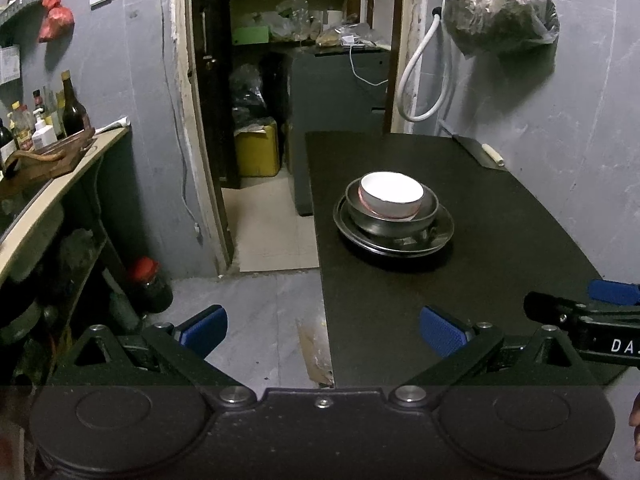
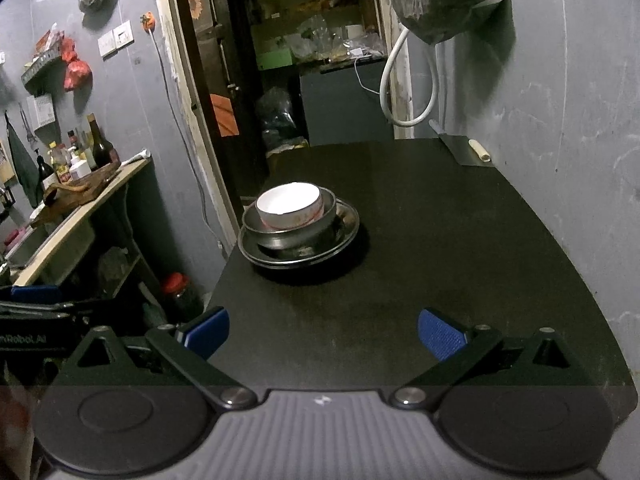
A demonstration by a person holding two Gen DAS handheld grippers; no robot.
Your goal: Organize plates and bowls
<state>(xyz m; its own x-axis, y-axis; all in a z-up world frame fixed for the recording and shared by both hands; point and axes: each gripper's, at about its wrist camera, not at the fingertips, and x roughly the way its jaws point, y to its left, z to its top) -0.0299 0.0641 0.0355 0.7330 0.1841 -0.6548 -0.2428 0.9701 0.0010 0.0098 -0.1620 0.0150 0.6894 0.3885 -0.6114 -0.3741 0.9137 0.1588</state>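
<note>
A black table (image 2: 460, 264) carries a stack of metal plates (image 2: 348, 220) near its left edge and a cleaver (image 2: 466, 150) at the far right corner

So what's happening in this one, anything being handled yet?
Nothing is held. A white bowl sits nested in a metal bowl, which sits on stacked metal plates on the black table. The left gripper and right gripper are both open and empty, at the near edge, short of the stack.

the steel bowl (image 1: 390, 216) hides the lower part of the white bowl (image 1: 391, 194). the plates (image 1: 394, 236) under them are too dark to count.
</note>
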